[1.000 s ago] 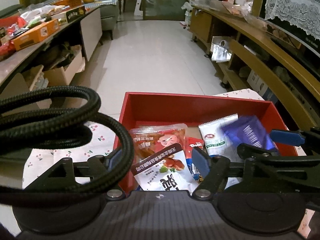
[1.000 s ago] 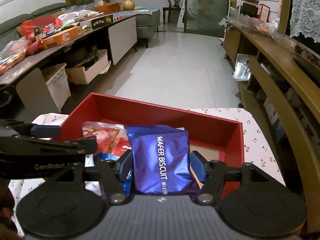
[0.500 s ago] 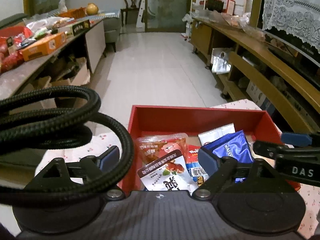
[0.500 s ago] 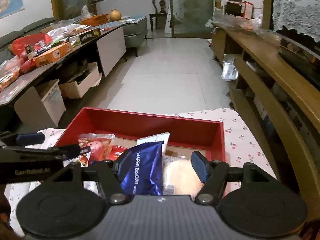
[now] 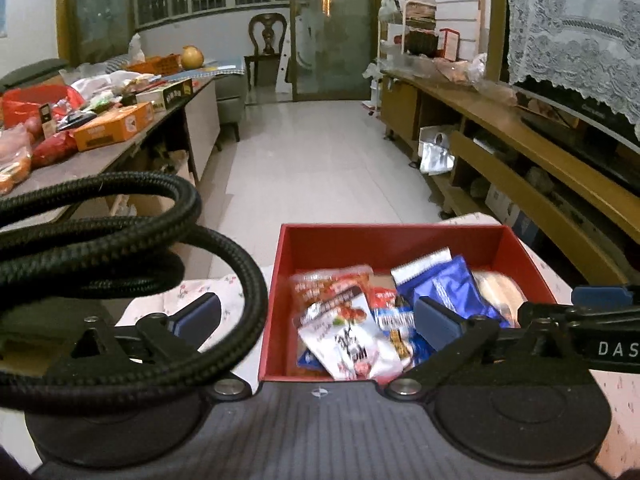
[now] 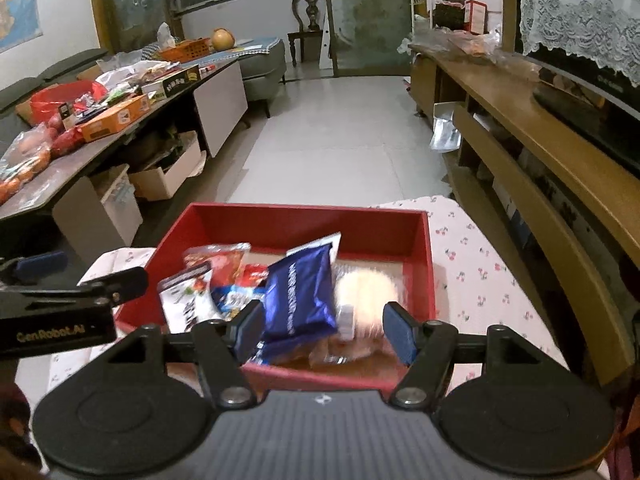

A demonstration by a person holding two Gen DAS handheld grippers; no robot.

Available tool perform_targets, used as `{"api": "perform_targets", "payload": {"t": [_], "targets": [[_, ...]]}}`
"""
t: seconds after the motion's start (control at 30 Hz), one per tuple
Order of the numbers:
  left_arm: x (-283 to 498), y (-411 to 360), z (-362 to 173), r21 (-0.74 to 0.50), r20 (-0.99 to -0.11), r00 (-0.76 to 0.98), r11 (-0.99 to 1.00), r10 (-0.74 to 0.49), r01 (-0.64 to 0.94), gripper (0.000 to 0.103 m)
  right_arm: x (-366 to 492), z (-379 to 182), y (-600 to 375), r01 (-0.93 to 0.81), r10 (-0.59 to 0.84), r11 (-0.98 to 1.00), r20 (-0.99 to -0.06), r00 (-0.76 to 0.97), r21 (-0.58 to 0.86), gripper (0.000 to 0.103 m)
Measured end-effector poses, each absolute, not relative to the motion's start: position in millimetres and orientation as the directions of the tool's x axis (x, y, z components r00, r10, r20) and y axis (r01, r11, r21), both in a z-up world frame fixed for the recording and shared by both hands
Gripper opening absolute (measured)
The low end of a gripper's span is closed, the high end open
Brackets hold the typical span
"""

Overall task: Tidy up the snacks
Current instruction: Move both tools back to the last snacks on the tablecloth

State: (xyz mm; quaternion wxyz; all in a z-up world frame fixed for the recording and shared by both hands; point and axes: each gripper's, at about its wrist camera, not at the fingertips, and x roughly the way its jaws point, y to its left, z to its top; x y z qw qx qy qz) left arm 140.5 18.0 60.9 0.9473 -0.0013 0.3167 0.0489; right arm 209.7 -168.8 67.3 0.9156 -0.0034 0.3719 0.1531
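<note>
Red box (image 6: pixel 420 280) sits on the tabletop (image 6: pixel 480 272), which carries a cherry-print cloth. Inside: blue wafer biscuit pack (image 6: pixel 298 292) tilted against the other packets; pale round pastry in clear wrap (image 6: pixel 366 292) just to its right; red-and-white snack packets (image 5: pixel 340 320) on the left side. Right gripper (image 6: pixel 324 326) spread wide, empty, hanging over the box's near edge. Left gripper (image 5: pixel 316 314) likewise agape, holding nothing, at the box's near-left corner. Black braided cable (image 5: pixel 120 240) loops across the left wrist view.
</note>
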Motion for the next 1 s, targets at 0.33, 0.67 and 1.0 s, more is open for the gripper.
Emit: {"api": "perform_targets", "payload": {"t": [0.33,0.67,1.0], "targets": [[114,18,42,0.0,-0.67,0.741,0.998,0.047,-0.064,0.103,161,45,-164,-0.326,0.254,0.944,-0.75,0.611,0.055,0.083],[110,20,21,-0.054,-0.751,0.66,0.997,-0.01,-0.047,0.103,121,-11,-138,-0.513,0.271,0.858,-0.876,0.399,0.032,0.083],[122,18,-11,-0.142,-0.847,0.524,0.988,-0.09,-0.061,0.102,116,-28,-144,-0.529,0.261,0.848,-0.904,0.339,0.046,0.061]]}}
